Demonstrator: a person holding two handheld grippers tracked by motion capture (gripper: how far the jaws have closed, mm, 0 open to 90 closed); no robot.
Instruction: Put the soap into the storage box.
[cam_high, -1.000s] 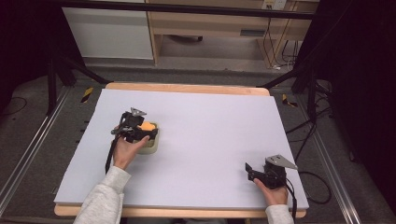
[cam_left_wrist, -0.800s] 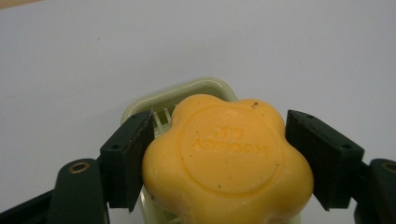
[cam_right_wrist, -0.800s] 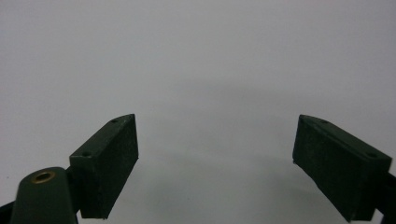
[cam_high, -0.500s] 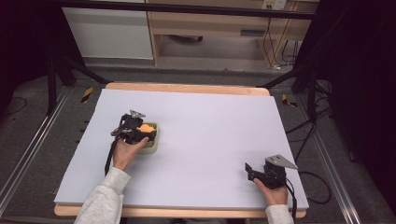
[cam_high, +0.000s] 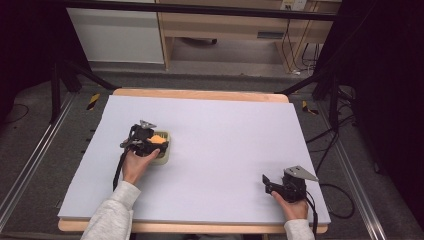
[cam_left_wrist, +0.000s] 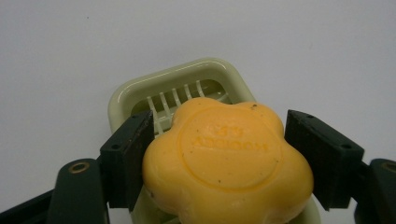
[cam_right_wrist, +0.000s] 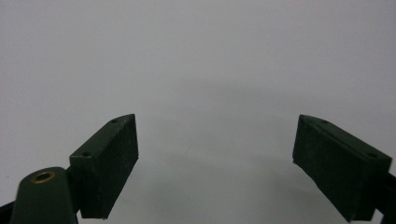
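An orange flower-shaped soap bar (cam_left_wrist: 224, 163) sits between the jaws of my left gripper (cam_left_wrist: 217, 140), which press on its two sides. Right under and behind the soap is a pale green slatted soap dish (cam_left_wrist: 140, 91). From above, the left gripper (cam_high: 150, 141) is at the table's left middle, over the soap dish (cam_high: 164, 156), with the orange soap (cam_high: 158, 138) showing at its tip. My right gripper (cam_high: 267, 182) rests near the front right of the table. In its own view the right gripper (cam_right_wrist: 215, 140) is open, with bare white surface between its jaws.
A white sheet (cam_high: 225, 135) covers the wooden table (cam_high: 200, 93). Cables (cam_high: 327, 192) trail off the right edge. Dark stand legs and metal rails flank the table on both sides, and a wooden desk stands beyond the far edge.
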